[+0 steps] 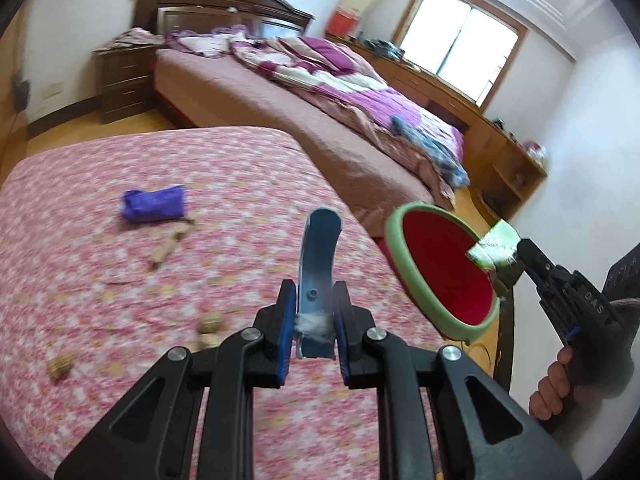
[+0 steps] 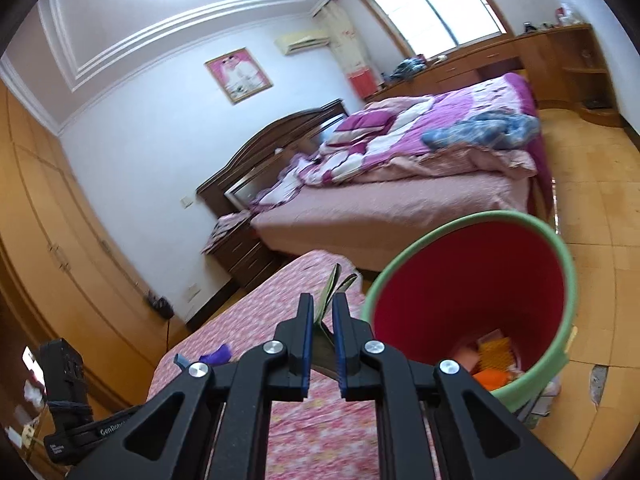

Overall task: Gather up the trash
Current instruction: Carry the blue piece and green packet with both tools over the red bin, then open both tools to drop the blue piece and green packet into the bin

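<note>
The left claw (image 1: pixel 315 312) is seen at the bottom centre of the left wrist view, closed on a curved blue plastic piece (image 1: pixel 318 248) that stands up between the blue pads, with a wad of clear tape at the pinch. The right claw (image 2: pixel 323 320) is seen at the bottom centre of the right wrist view, closed on a folded green wrapper (image 2: pixel 334 284) whose edges stick up above the fingers. In the left wrist view the same right claw (image 1: pixel 516 258) is found at the right edge, held by a hand (image 1: pixel 550 392) at lower right, with the green wrapper (image 1: pixel 494 252) over the rim of the bin.

The bin (image 1: pixel 400 240), red inside with a green rim, is placed just beside the pink floral cover (image 1: pixel 240 168), at centre right of the left view. In the right wrist view the bin (image 2: pixel 570 280) fills the lower right; orange and pink scraps (image 2: pixel 494 364) are lying at its bottom.

On the pink cover, left of the left claw, two or three brown lumps (image 1: pixel 210 326) are noted, blurred. Further up, thin brown strips (image 1: pixel 166 250) are lying, and beyond them a crumpled purple bag (image 1: pixel 154 204) at middle left.

Behind, a bed (image 1: pixel 248 92) with a rumpled purple quilt (image 1: pixel 340 76) is recorded across the upper half, and a window (image 1: pixel 460 40) at upper right.
</note>
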{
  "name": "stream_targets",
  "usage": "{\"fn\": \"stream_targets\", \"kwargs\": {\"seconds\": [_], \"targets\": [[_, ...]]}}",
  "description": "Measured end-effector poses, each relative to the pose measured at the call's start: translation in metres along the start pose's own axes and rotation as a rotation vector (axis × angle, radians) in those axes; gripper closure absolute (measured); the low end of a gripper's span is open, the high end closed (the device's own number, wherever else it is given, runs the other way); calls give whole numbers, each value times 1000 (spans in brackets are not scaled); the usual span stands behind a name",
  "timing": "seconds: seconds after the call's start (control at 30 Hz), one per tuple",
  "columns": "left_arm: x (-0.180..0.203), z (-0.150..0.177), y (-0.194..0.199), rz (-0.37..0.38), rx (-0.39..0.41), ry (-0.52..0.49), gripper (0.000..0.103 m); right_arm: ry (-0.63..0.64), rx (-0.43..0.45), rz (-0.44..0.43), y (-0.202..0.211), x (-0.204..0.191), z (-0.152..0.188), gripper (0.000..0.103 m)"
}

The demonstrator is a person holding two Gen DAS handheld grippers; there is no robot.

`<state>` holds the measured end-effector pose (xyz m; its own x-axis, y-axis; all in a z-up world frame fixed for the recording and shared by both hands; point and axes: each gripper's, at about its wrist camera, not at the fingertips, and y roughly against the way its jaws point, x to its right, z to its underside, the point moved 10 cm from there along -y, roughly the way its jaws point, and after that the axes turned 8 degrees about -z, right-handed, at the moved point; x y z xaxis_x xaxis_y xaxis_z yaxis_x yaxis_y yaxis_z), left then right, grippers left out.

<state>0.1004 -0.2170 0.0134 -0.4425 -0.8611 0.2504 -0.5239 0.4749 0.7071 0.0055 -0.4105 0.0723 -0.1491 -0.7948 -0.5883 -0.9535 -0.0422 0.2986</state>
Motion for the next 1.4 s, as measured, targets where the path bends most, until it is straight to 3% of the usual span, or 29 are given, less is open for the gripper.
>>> {"fn": "stream_targets", "kwargs": {"seconds": [0.43, 0.63, 0.87, 1.0, 1.13, 1.4], "targets": [[126, 4, -64, 125, -98, -213, 85, -69, 40, 149, 17, 84, -7, 92], [156, 12, -97, 149, -149, -247, 85, -101, 34, 196, 16, 116, -5, 91], [172, 23, -120, 141, -172, -301, 85, -129, -5, 205, 6, 138, 4, 88], [175, 22, -122, 133, -161, -317, 79, -142, -1, 199, 4, 140, 5, 86], [175, 15, -120, 122, -133, -304, 63, -144, -2, 194, 3, 140, 5, 76], [153, 10, -110, 57, -122, -291, 57, -143, 2, 205, 8, 132, 4, 58]]}}
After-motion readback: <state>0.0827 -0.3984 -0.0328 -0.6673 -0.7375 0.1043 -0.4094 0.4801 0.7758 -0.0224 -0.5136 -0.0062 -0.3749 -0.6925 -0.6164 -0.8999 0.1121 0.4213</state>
